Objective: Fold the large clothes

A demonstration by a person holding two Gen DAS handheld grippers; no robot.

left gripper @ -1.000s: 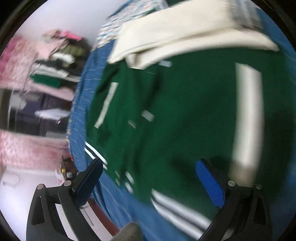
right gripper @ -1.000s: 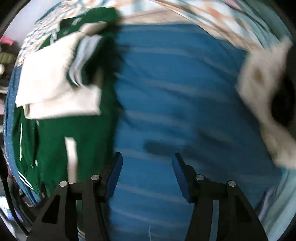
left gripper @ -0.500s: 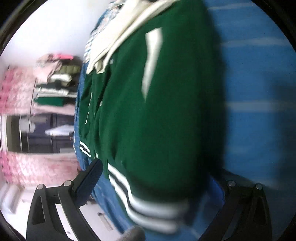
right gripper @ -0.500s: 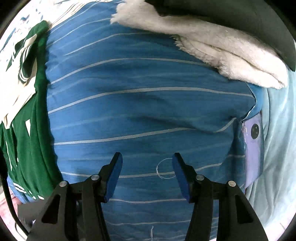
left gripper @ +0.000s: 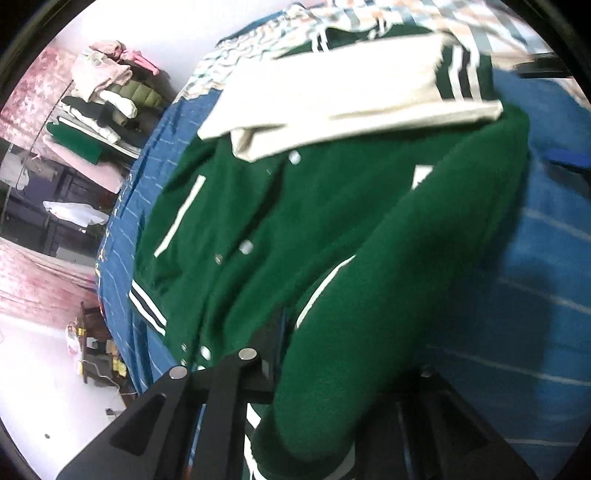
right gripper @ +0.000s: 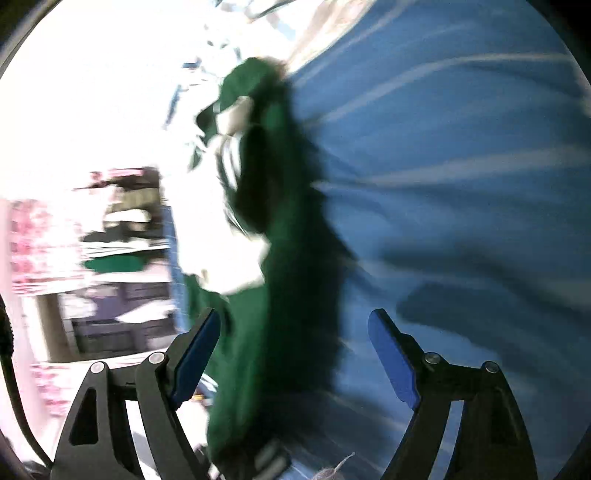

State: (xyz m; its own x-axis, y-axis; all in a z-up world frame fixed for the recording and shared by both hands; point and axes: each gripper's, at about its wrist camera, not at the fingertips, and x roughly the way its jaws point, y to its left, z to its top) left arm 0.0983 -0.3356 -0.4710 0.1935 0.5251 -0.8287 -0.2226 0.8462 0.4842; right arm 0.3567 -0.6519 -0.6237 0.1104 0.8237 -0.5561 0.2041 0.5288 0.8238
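Left wrist view: green varsity jacket lies spread on the blue striped bedspread, filling the centre of the frame. Cream sleeves are folded across its upper part at 12 o'clock, with a green-and-white striped cuff at 1 o'clock. White snap buttons run down the front and a striped hem sits at 8 o'clock. The left gripper is clamped tight on a thick fold of the jacket's green fabric at 6 o'clock; the fold bulges over the fingers and hides the right one almost fully. A pile of folded clothes sits on a shelf at 10 o'clock, against a pink wall covering. A patterned quilt lies at the far edge at 12 o'clock.

Right wrist view, heavily blurred: the right gripper has its jaws wide and opening, blue pads at 5 and 7 o'clock. The green jacket runs as a band from 12 down to 6 o'clock, passing between the fingers, but the pads do not press it. Blue bedspread fills the side from 1 to 5 o'clock. Overexposed white covers 9 to 11 o'clock
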